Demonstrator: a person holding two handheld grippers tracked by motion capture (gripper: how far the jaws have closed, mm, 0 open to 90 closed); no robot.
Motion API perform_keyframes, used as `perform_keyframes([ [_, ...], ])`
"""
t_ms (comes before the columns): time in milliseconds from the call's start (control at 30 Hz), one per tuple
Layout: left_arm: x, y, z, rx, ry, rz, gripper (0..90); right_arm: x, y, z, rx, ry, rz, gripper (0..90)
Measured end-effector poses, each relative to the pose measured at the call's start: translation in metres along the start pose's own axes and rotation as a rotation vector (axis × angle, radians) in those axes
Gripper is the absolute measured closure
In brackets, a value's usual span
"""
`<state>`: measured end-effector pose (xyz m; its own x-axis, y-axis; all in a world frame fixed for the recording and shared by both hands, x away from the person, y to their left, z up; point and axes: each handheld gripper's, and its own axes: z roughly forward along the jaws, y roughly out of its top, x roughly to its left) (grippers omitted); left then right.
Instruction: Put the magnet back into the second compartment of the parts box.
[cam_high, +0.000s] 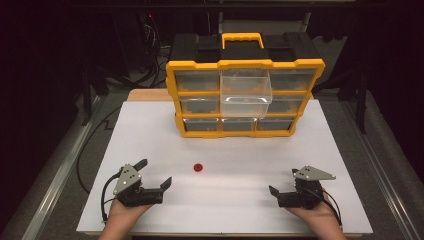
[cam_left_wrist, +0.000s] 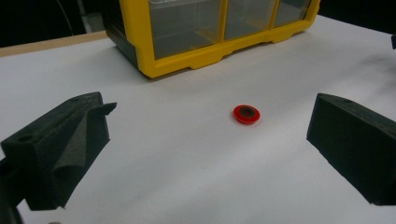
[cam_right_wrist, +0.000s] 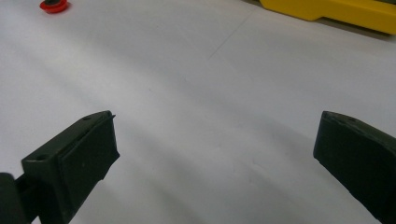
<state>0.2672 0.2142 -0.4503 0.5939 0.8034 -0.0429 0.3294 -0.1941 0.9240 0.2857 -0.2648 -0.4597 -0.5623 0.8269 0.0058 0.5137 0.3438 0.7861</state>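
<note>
My left gripper (cam_high: 156, 172) is wide open near the little red disc (cam_high: 198, 167). My right gripper (cam_high: 283, 181) is wide open too, holding nothing.

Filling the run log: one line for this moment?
left gripper open, near red disc | right gripper open | middle drawer pulled out

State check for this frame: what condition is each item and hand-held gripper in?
Left hand-held gripper: open, holding nothing.
Right hand-held gripper: open, holding nothing.
Red disc: lying flat on the table, untouched.
Top middle drawer: pulled out.
Other drawers: pushed in.
</note>
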Motion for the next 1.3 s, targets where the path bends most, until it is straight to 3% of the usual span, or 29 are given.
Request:
perform_keyframes([
  [100,0.002,0.002,-0.001,-0.003,0.022,-0.004,0.2,0.002,0.002,0.002,-0.004,0.01,-0.009,0.2],
  [433,0.001,0.0,-0.006,-0.039,0.017,0.019,0.9,0.009,0.007,0.009,0.0,0.028,-0.035,0.2],
  [700,0.0,-0.003,-0.002,-0.038,0.003,0.014,0.3,0.018,0.015,0.02,-0.005,0.048,-0.05,0.2],
  [933,0.001,-0.002,-0.002,-0.044,0.002,-0.004,0.3,0.032,0.023,0.03,-0.028,0.068,-0.094,0.3],
  [1300,0.002,-0.002,-0.004,-0.057,0.001,-0.006,0.3,0.053,0.037,0.053,-0.046,0.125,-0.104,0.3],
])
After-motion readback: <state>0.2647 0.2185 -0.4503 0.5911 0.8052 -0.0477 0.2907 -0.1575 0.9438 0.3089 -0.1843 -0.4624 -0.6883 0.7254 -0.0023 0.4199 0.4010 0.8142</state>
